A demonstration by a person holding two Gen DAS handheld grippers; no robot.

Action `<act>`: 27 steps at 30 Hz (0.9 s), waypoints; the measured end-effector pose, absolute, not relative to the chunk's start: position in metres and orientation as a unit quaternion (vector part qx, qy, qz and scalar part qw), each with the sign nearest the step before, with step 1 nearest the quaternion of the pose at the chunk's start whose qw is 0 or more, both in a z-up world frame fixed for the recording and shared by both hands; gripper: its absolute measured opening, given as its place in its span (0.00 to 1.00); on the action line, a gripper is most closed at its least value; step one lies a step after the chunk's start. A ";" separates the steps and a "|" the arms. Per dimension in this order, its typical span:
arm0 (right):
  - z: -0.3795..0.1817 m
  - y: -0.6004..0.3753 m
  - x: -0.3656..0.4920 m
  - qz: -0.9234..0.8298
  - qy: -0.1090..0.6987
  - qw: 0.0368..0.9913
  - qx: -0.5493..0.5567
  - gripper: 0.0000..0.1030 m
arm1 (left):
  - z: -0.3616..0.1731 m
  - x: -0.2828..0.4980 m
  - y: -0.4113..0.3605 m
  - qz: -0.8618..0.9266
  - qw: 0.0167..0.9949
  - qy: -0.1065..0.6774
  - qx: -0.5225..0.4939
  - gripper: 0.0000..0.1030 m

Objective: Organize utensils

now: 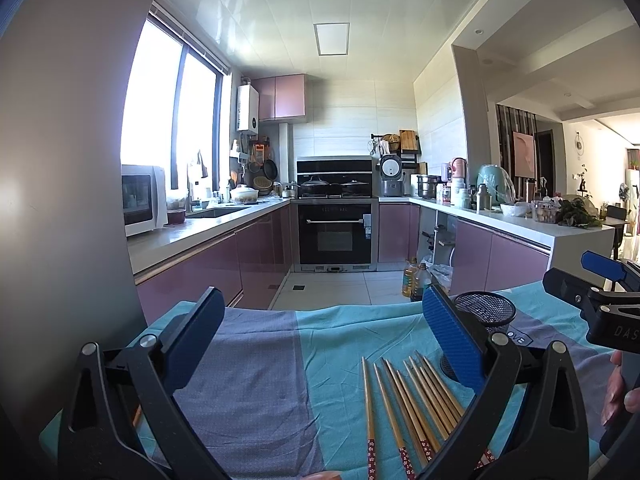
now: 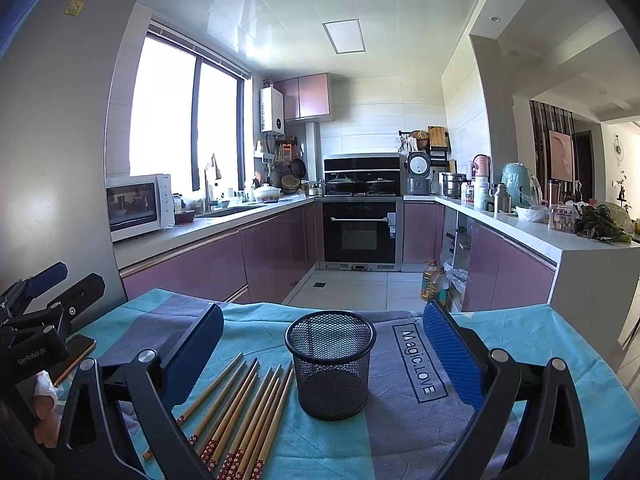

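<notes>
Several wooden chopsticks (image 2: 244,412) with red patterned ends lie side by side on a teal and grey cloth (image 2: 520,344). A black mesh cup (image 2: 330,364) stands upright and empty just right of them. My right gripper (image 2: 324,332) is open and empty, with the cup between its fingers' lines. My left gripper (image 1: 324,320) is open and empty above the cloth; the chopsticks (image 1: 408,400) lie by its right finger, which partly hides the cup (image 1: 486,312). The right gripper also shows at the left wrist view's right edge (image 1: 600,280).
The cloth-covered table ends at a tiled floor (image 2: 352,288) of a kitchen with purple cabinets. Oil bottles (image 2: 434,282) stand on the floor past the table's far right. A grey fridge wall (image 2: 52,160) rises on the left. A phone (image 2: 74,358) lies under the left gripper.
</notes>
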State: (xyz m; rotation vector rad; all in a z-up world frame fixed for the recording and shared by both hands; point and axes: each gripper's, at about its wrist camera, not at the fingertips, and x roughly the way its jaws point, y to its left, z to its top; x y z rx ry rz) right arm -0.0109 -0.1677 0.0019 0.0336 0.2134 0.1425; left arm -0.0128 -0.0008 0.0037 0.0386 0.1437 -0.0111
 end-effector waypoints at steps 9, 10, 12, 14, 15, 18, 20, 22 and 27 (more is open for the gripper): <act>0.003 -0.169 -0.011 0.073 0.106 0.992 0.019 0.94 | 0.004 -0.013 -0.001 -0.006 0.997 0.071 0.019 0.95; 0.003 -0.169 -0.011 0.072 0.106 0.992 0.019 0.94 | 0.004 -0.013 -0.002 -0.006 0.997 0.071 0.019 0.95; 0.003 -0.169 -0.011 0.073 0.105 0.992 0.019 0.94 | 0.005 -0.013 -0.002 -0.006 0.997 0.071 0.019 0.95; 0.003 -0.169 -0.010 0.073 0.105 0.992 0.021 0.94 | 0.004 -0.013 -0.002 -0.005 0.997 0.071 0.019 0.95; 0.003 -0.170 -0.011 0.073 0.105 0.992 0.021 0.94 | 0.005 -0.013 -0.002 -0.006 0.997 0.071 0.019 0.95; 0.004 -0.170 -0.011 0.072 0.105 0.992 0.022 0.94 | 0.005 -0.013 -0.002 -0.005 0.997 0.071 0.019 0.95; 0.004 -0.170 -0.011 0.073 0.105 0.992 0.023 0.94 | 0.004 -0.013 -0.002 -0.006 0.997 0.071 0.019 0.95; 0.004 -0.170 -0.011 0.072 0.105 0.992 0.022 0.94 | 0.005 -0.013 -0.002 -0.006 0.997 0.071 0.019 0.95; 0.004 -0.171 -0.011 0.072 0.106 0.991 0.023 0.94 | 0.005 -0.015 -0.003 -0.007 0.997 0.070 0.020 0.95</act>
